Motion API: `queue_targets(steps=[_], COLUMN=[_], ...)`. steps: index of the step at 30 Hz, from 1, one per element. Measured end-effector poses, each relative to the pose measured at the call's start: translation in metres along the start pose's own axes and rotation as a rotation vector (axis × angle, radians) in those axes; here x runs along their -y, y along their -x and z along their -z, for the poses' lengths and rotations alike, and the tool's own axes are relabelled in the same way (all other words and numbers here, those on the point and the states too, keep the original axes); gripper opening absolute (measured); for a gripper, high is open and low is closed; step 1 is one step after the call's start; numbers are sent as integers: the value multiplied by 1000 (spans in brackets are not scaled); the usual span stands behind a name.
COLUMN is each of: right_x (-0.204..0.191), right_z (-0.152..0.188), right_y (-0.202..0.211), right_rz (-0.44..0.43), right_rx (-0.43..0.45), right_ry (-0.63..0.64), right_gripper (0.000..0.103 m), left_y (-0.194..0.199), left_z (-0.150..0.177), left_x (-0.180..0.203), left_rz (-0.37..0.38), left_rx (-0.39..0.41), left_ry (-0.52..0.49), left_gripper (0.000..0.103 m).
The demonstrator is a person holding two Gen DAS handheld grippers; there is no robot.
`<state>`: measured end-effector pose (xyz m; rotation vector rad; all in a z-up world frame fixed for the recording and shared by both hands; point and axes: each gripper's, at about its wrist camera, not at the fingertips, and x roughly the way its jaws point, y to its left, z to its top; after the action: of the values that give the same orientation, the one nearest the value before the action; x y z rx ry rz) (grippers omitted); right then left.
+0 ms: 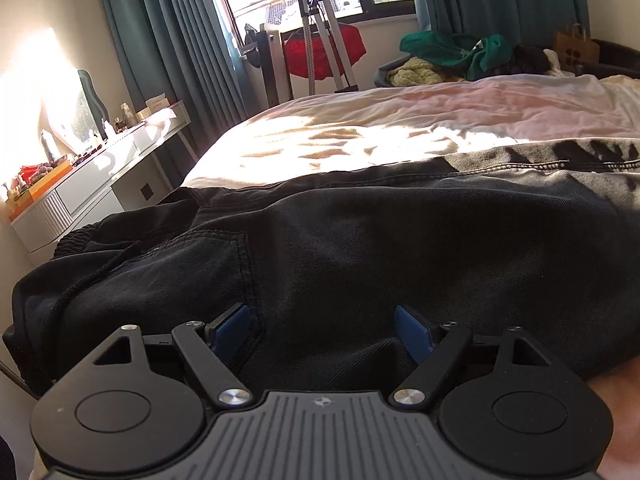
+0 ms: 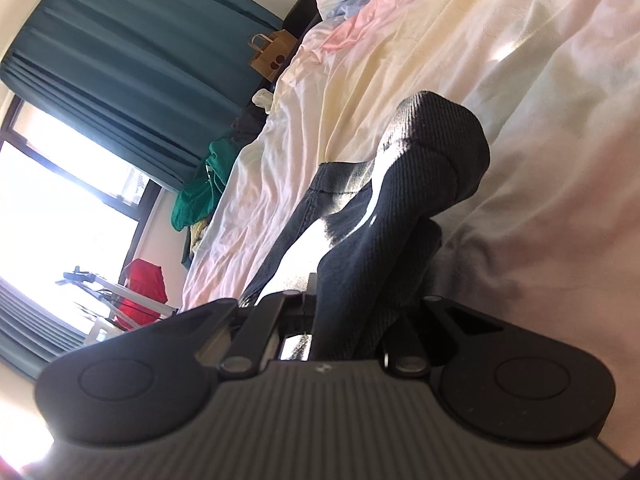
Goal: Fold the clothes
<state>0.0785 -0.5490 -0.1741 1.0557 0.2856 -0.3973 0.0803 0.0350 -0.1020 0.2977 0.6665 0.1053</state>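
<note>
Black denim trousers (image 1: 360, 232) lie spread across the near side of the bed (image 1: 380, 128), waistband and drawstring at the left, back pocket in front of me. My left gripper (image 1: 322, 326) is open, its blue-padded fingers (image 1: 232, 326) resting low over the pocket area, holding nothing. In the right wrist view, my right gripper (image 2: 360, 300) is shut on a fold of the trousers' leg (image 2: 420, 168), which rises bunched up from between the fingers above the sheet (image 2: 520, 80). The right fingertips are hidden by the cloth.
A pile of green and yellow clothes (image 1: 452, 56) sits at the bed's far side beside a paper bag (image 1: 576, 46). A dressing table (image 1: 92, 176) with small items stands left of the bed. A red garment on a rack (image 1: 324, 52) stands by the window.
</note>
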Motion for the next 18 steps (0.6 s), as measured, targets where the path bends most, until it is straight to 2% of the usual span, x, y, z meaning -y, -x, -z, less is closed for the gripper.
queue_targets(steps=[10, 13, 16, 18], right_x=[-65, -107, -149, -179], right_z=[9, 24, 42, 60], right_y=[14, 22, 29, 33], right_rz=[1, -21, -41, -72], right_rx=[102, 128, 142, 151], right_ry=[293, 458, 608, 726], right_gripper=[10, 10, 10, 10], left_y=[-3, 4, 17, 24], left_z=[-3, -8, -14, -18], left_x=[-2, -7, -16, -25], left_rz=[11, -38, -116, -143], left_rx=[-12, 23, 66, 69], left_ry=[-12, 10, 31, 52], left_gripper=[82, 78, 79, 79])
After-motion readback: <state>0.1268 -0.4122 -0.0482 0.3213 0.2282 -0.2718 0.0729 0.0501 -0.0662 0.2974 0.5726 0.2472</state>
